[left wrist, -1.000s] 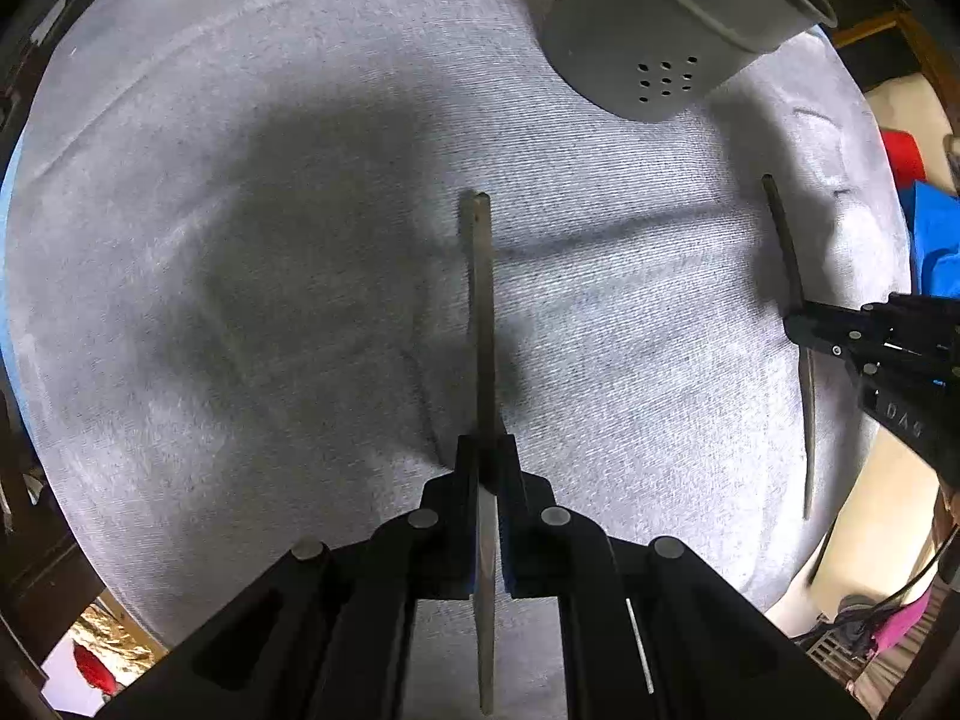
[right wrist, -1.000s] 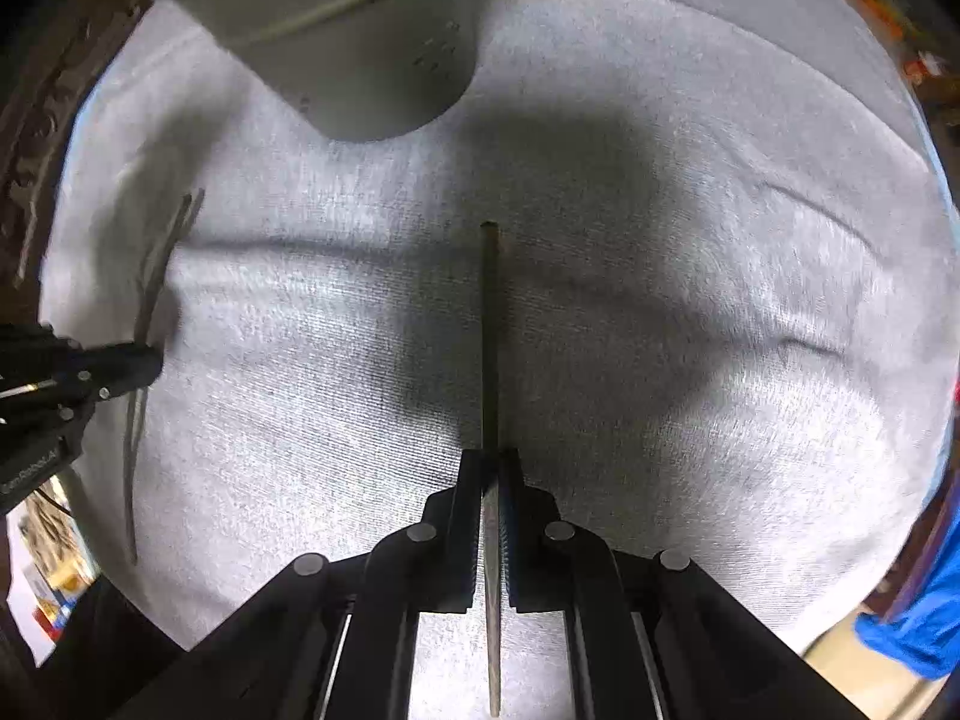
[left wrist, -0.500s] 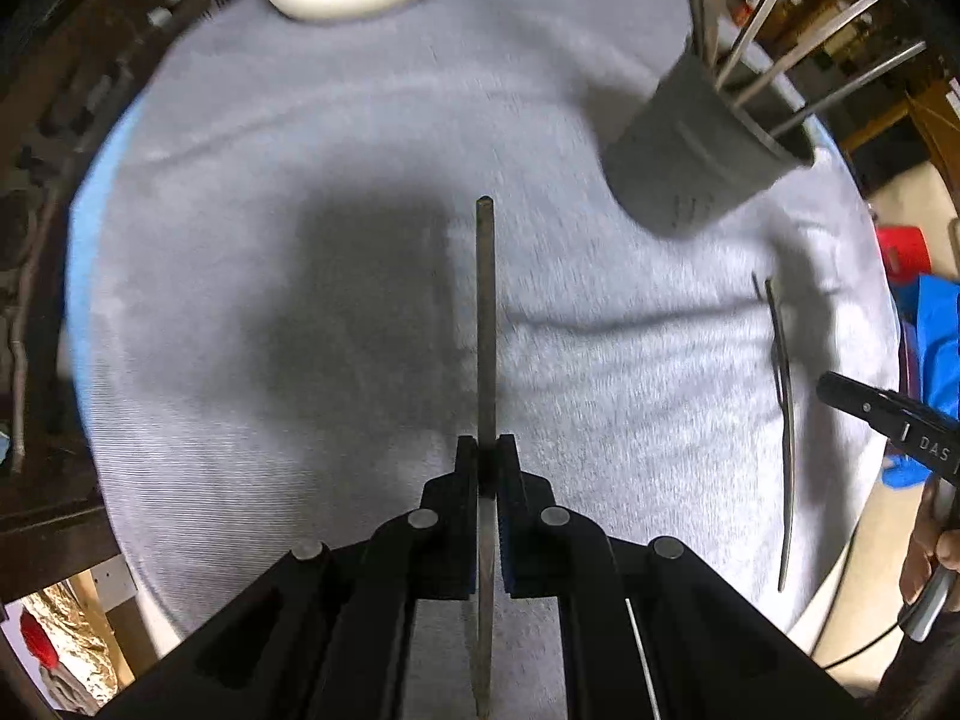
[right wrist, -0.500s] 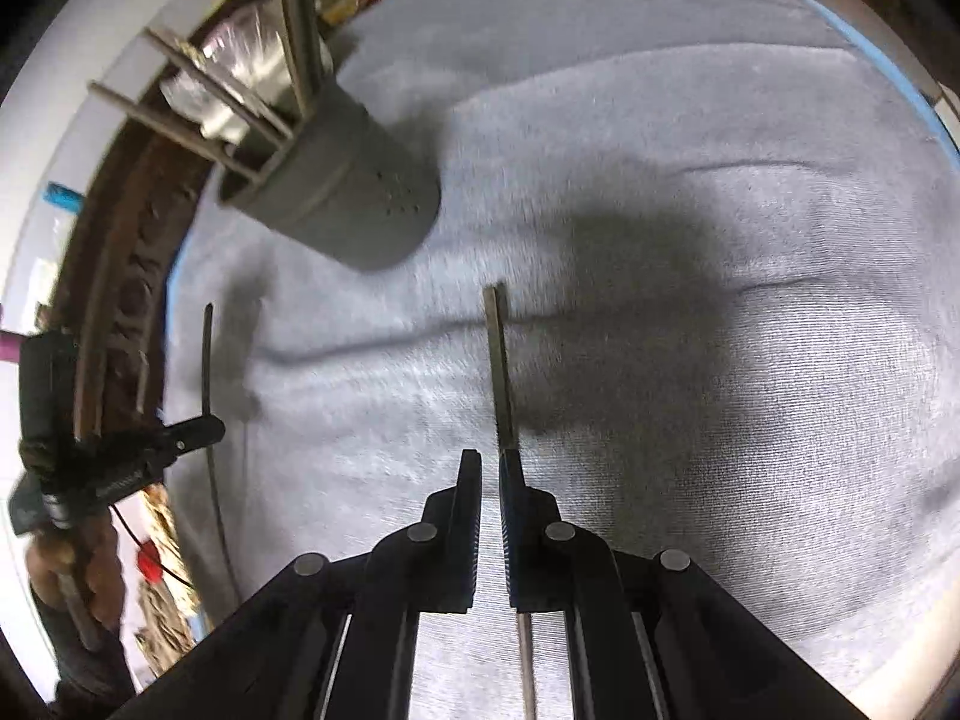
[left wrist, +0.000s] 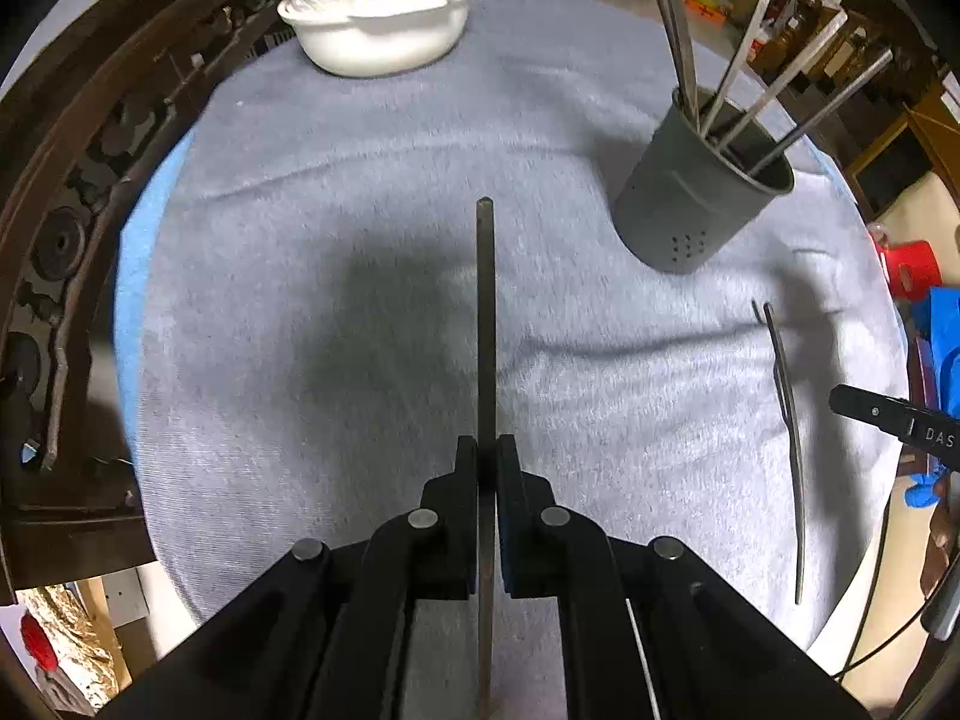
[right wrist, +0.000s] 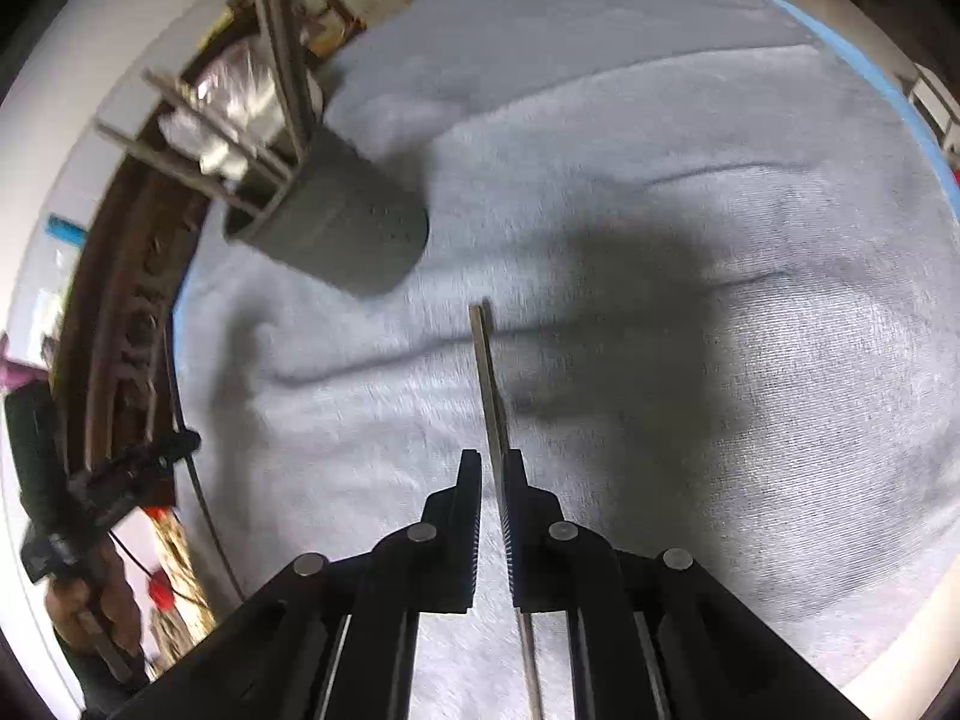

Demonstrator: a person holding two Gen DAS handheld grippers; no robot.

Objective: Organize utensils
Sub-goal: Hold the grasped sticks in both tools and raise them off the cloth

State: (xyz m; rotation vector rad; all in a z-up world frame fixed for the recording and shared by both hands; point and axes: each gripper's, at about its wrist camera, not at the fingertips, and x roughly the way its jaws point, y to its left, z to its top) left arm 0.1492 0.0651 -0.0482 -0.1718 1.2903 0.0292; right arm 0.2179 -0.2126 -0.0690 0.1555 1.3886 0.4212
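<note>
Utensils already gathered stand handle-up in a dark grey holder at the far right of the grey cloth in the left wrist view, leaning outward against its rim, which suggests they were simply dropped in. In this view the left gripper is clamped tight on a flat metal utensil, its jaws pinching the thin strip so that it juts straight ahead over the cloth, clear of it; held edge-on like that, it seems ready to be carried to the holder and lowered in end first. Another slim utensil shows to the right near the cloth's edge, with the tip of the right gripper just beside it; whether it lies on the cloth or hangs from that gripper is not clear here. A white bowl covered in plastic sits at the far edge, well apart. In the right wrist view the right gripper stands nearly closed on its own thin utensil, which rests against the right-hand jaw with a sliver of gap on the other side, so the hold looks looser. The holder sits ahead to the left, and the left gripper shows at the far left edge, a hand below it
</note>
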